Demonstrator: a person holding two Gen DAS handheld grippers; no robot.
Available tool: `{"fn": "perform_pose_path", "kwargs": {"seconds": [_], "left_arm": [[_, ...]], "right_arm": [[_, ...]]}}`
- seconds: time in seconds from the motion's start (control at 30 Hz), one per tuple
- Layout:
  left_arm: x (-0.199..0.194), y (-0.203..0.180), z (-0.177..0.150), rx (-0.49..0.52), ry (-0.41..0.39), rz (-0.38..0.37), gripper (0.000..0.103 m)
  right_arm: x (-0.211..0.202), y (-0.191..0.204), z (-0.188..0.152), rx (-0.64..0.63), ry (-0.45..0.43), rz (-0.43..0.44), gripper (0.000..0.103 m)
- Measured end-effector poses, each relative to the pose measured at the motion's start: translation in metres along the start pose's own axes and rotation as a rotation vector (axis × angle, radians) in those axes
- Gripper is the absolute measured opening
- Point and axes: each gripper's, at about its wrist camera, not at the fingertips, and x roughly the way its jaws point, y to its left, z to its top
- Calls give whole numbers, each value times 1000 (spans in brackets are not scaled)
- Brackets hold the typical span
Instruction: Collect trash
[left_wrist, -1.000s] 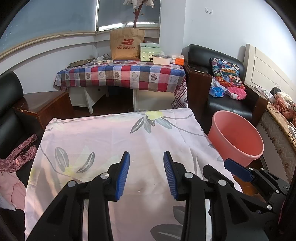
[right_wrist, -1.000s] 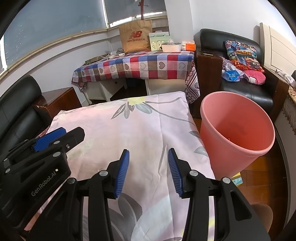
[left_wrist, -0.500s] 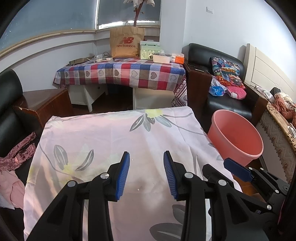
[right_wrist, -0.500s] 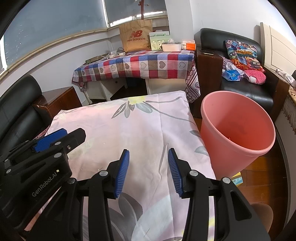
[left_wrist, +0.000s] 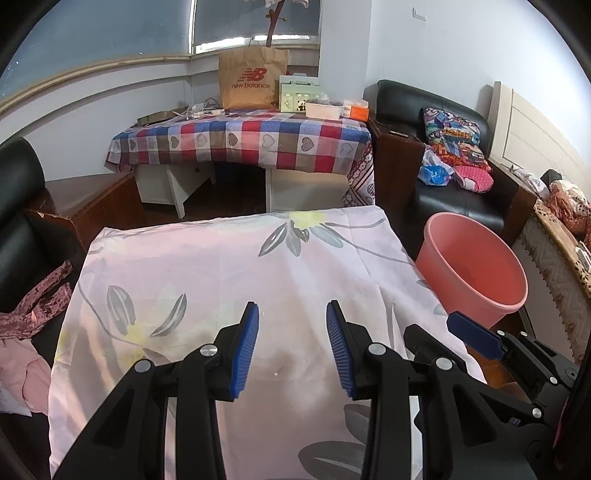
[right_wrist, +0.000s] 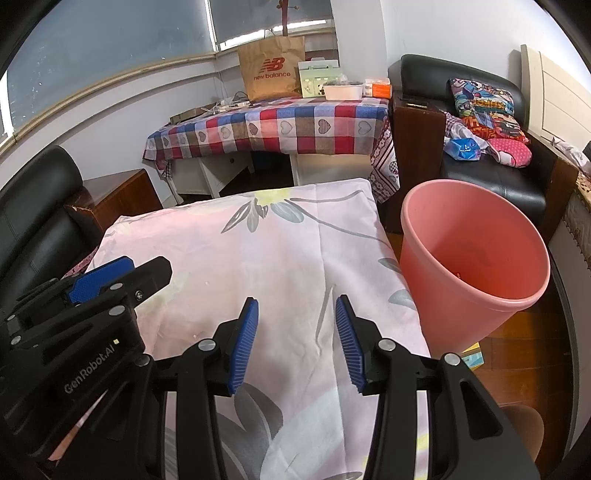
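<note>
A: How do the two grippers stand?

B: Side by side over the cloth (left_wrist: 221, 273). The left gripper (left_wrist: 291, 343) has its blue pads spread with only floral fabric showing between them. The right gripper (right_wrist: 295, 339) is the same: jaws apart, holding nothing.

A: And the bin?

B: The bin (right_wrist: 476, 258) stands on the floor past the right gripper's right finger, just beside the cloth's edge. From the left gripper's camera it sits further off, beyond the right gripper's blue tip (left_wrist: 469, 334). I can make out a small reddish bit low on the inner wall, too small to name.

A: Any trash on the cloth?

B: Ahead of the fingers I see only the flower print and a few pale specks; I cannot tell what they are.

A: Has anything changed from a second ago?

B: Very little. Both pairs of fingers keep the same gap. In the left view the cloth and bin sit slightly lower and smaller than before, so the left gripper has eased back or up a touch. The right view is nearly identical; the bin has not moved.

A: What lies further on?

B: Straight ahead of both grippers, a checked table (left_wrist: 240, 144) with a paper bag (left_wrist: 251, 81) on it.
</note>
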Motion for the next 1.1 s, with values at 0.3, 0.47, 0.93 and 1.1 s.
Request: {"fn": "perform_pose_path", "kwargs": {"seconds": [0.3,0.47,0.93,1.1], "left_arm": [[5,5,0,-10,24,14,38],[5,8,4,-19,22,20,38],[2,26,11,-64,13,73,38],[2,28,12,-66,15,77,38]], "right_arm": [[4,1,2,-11,18,1,44],[5,4,7,-30,18,1,44],[12,23,22,-96,12,27,44],[14,24,23,-98,17,35,44]]}}
